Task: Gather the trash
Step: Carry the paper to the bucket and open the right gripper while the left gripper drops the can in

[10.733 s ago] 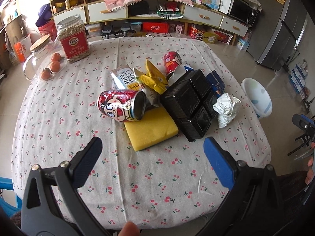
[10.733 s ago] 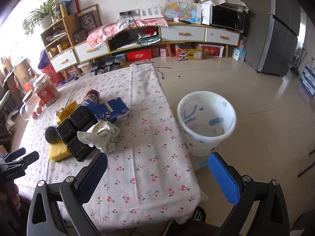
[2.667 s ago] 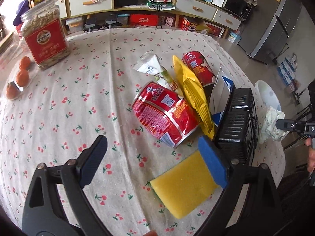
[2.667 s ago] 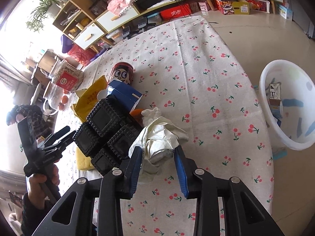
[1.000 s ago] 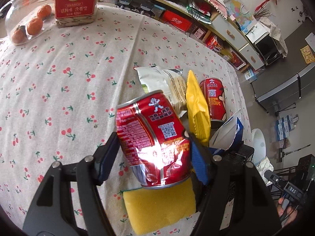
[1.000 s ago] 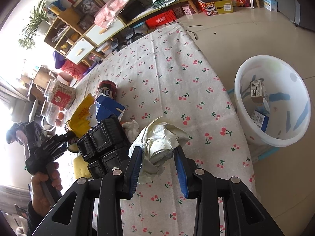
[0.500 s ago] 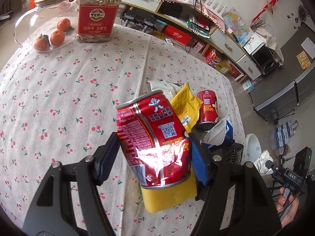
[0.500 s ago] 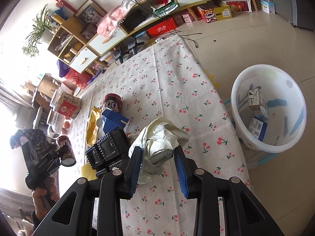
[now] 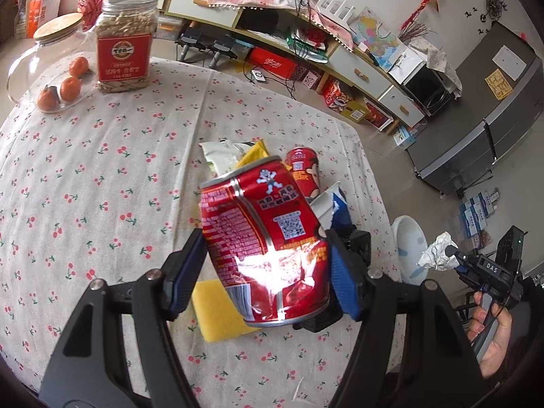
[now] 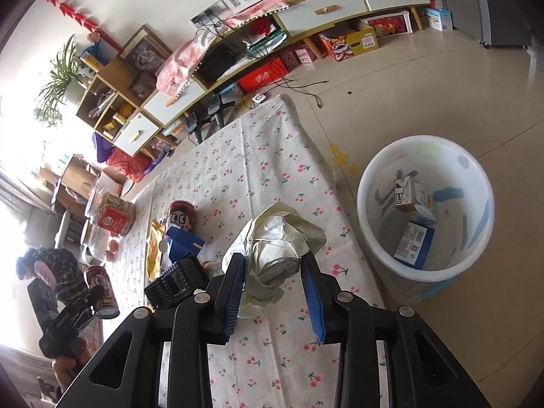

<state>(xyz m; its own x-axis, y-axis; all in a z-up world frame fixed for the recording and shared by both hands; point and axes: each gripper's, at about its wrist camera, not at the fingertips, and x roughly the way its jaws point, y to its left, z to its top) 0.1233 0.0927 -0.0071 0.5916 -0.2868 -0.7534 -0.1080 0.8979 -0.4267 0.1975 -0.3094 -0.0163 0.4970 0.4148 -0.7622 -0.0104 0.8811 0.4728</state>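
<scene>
My left gripper is shut on a dented red drink can and holds it above the cherry-print table. My right gripper is shut on a crumpled white paper ball, raised over the table's right edge. The white trash bucket stands on the floor to the right, with small cartons inside. On the table lie a second red can, a yellow wrapper, a white pouch, a blue carton and a yellow sponge. In the left wrist view the right gripper shows holding the paper ball.
A black ridged tray sits beside the trash pile. A nut jar and a glass jar with oranges stand at the table's far left. Low cabinets and a grey fridge line the room. A person's hand grips the right handle.
Both grippers have risen with their loads. The can now hangs higher above the table, and the paper ball has drifted toward the table's edge near the bucket.
</scene>
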